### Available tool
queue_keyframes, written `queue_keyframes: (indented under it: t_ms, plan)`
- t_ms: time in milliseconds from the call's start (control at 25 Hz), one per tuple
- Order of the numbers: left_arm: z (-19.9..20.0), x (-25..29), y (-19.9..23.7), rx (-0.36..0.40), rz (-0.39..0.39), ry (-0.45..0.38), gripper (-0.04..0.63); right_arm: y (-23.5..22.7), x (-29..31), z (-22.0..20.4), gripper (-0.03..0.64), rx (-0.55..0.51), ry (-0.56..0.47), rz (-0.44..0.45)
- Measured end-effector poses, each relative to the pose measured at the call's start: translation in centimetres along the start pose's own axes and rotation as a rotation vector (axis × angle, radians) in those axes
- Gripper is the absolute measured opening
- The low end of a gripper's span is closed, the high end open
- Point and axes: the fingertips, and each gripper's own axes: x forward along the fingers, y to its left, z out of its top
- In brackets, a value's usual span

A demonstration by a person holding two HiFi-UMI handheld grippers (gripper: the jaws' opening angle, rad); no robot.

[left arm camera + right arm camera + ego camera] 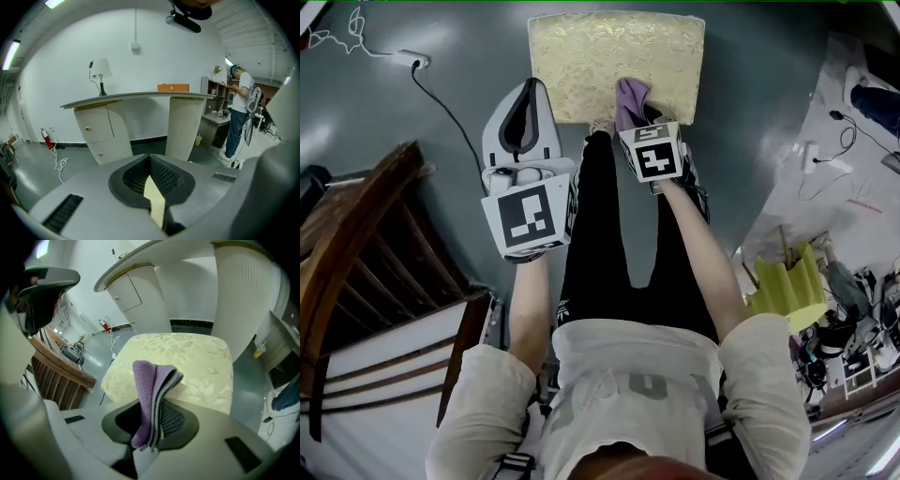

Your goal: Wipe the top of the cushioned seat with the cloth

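The cushioned seat (617,64) has a pale yellow patterned top and stands on the grey floor just ahead of the person's legs. My right gripper (632,108) is over its near edge, shut on a folded purple cloth (630,94). In the right gripper view the cloth (152,385) sticks up from between the jaws of the right gripper (157,416), with the seat (192,357) right behind it. My left gripper (529,86) hovers off the seat's left near corner, its jaws drawn together with nothing in them. The left gripper (150,164) shows only a thin sliver of yellow through its slit.
A dark wooden chair (366,244) stands at the left. A power strip with a black cable (411,60) lies on the floor at the far left. A white sheet with cables and a yellow-green object (787,281) are at the right. A curved counter (136,96) and a standing person (239,117) show farther off.
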Motion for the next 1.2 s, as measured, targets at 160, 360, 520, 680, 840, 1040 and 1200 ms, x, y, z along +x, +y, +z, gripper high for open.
queue_keyframes:
  t_ms: [160, 360, 520, 680, 840, 1040, 1200]
  plan:
    - [1.5, 1.0, -3.7, 0.025, -0.050, -0.012, -0.008, -4.7, -2.1, -2.0, 0.089, 0.024, 0.004, -0.039]
    - [2.1, 1.9, -6.8, 0.066, -0.087, -0.011, -0.008, -8.7, -4.1, -3.9, 0.089, 0.039, 0.004, -0.078]
    - [2.0, 2.5, -8.5, 0.082, -0.102, 0.003, -0.008, -10.9, -5.1, -4.9, 0.089, 0.051, 0.002, -0.107]
    - [2.1, 2.8, -9.7, 0.088, -0.116, 0.010, -0.008, -13.4, -5.7, -6.3, 0.089, 0.077, 0.017, -0.165]
    - [2.3, 3.3, -11.0, 0.103, -0.140, 0.011, -0.008, -14.6, -4.9, -8.4, 0.089, 0.095, 0.061, -0.162]
    - [2.8, 3.5, -11.4, 0.115, -0.149, -0.004, -0.008, -14.5, -4.7, -9.0, 0.089, 0.104, 0.061, -0.156]
    - [3.1, 3.1, -10.8, 0.121, -0.139, -0.008, -0.008, -15.0, -5.5, -8.5, 0.089, 0.153, 0.041, -0.179]
